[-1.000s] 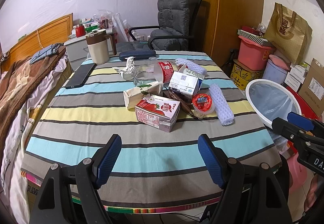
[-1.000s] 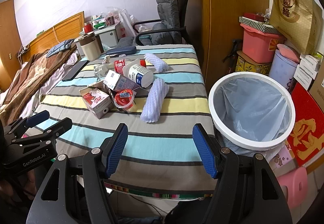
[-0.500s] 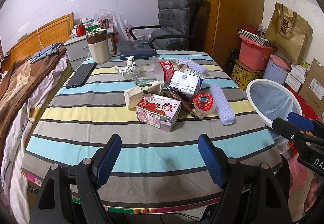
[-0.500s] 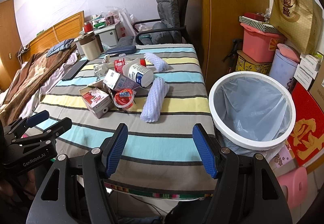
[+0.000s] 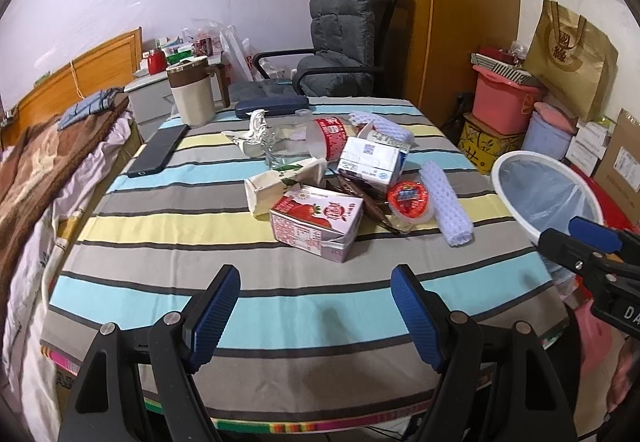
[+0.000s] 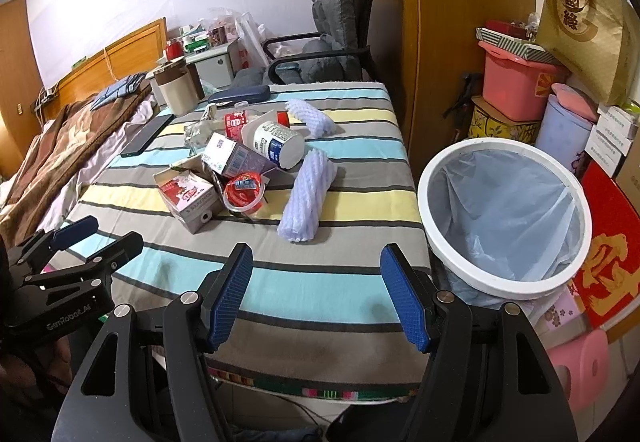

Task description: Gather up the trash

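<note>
Trash [image 5: 320, 182] on table; lined bin [image 6: 504, 218] alongside.

1. My left gripper [image 5: 314, 312] was matte black, its two arms ending in blue pads [image 5: 214, 308] with a fine dotted texture.
2. A round silver screw head sat at each joint of those arms, two to a side.
3. My right gripper [image 6: 316, 296] had the same build: black frame, blue textured pads [image 6: 404, 298], silver screws.
4. Seen from the side, my left gripper's body bore white lettering, "GenRobot.AI".
5. My right gripper's body showed white letters "DA", cut off at the edge.
</note>
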